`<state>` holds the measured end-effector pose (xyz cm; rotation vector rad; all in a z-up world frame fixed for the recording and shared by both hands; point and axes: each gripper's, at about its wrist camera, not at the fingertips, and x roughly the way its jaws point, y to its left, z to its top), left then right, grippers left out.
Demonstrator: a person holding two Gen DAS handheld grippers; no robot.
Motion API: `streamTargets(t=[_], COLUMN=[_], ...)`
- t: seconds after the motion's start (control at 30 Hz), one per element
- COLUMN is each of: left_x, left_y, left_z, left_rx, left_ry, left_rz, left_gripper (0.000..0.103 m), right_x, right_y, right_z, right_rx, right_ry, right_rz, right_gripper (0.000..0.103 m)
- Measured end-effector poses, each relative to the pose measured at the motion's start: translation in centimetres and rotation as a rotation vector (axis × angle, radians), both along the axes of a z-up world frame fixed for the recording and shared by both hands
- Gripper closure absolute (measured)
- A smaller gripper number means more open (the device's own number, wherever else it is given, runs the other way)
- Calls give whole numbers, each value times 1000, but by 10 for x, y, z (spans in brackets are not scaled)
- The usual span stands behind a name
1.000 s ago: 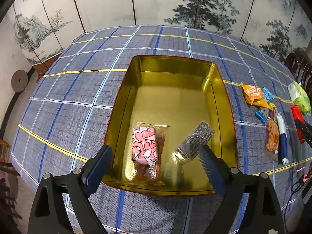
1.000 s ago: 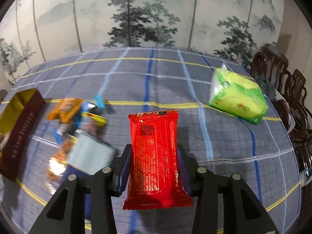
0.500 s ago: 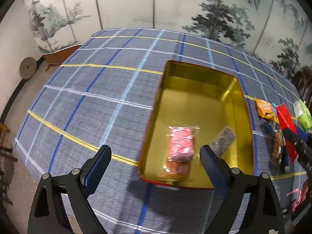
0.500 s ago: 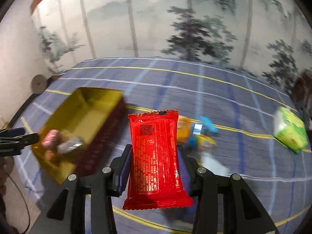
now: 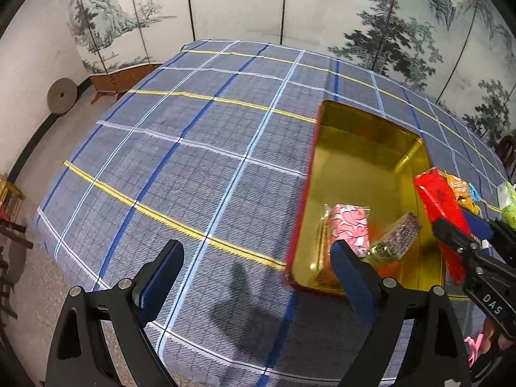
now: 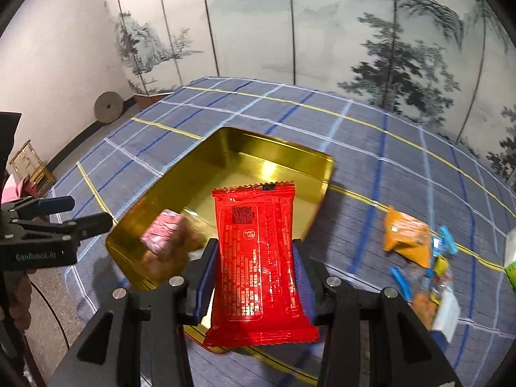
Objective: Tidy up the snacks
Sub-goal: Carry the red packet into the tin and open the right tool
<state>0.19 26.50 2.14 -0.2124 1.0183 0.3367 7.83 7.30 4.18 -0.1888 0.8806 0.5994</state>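
My right claw point(image 6: 254, 277) is clamped on the red packet point(image 6: 258, 258), long axis pointing ahead over the gold tin's point(image 6: 283, 151) near rim; my left claw point(image 5: 254, 277) gapes empty beside it.

right gripper point(image 5: 464, 225) body: we read "DAS"
left gripper point(image 6: 80, 214) body: we read "GenRobot.AI", blurred
red packet point(image 6: 258, 264): QR code and dense print, too small for us to read
orange packet point(image 5: 456, 187): lettering, unreadable
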Motion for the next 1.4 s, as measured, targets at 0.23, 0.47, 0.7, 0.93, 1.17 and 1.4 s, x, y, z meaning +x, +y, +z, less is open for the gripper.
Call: streamTargets(t=[0.23, 0.47, 0.7, 0.93, 1.17, 1.4], left_x=[-6, -9, -9, -7, -2, 7], left_y=[9, 12, 3, -14, -39, -70], left_z=[-4, -4, 0, 7, 14, 17], left_rx=[-9, -13, -11, -8, -18, -17], left_ry=[9, 11, 5, -9, -27, -29], left_rz=[22, 28, 11, -27, -84, -157], left_gripper=[13, 13, 13, 13, 13, 13], right_x=[6, 15, 12, 7, 14, 28], right_y=[28, 42, 40, -2, -79, -159], right_z=[-15, -28, -24, -4, 1, -18], right_rx=[-26, -59, -57, 10, -47, -120], right_ry=[41, 61, 34, 41, 2, 25], right_rz=[24, 27, 32, -37, -215, -411], right_gripper=[59, 57, 47, 47, 46, 46])
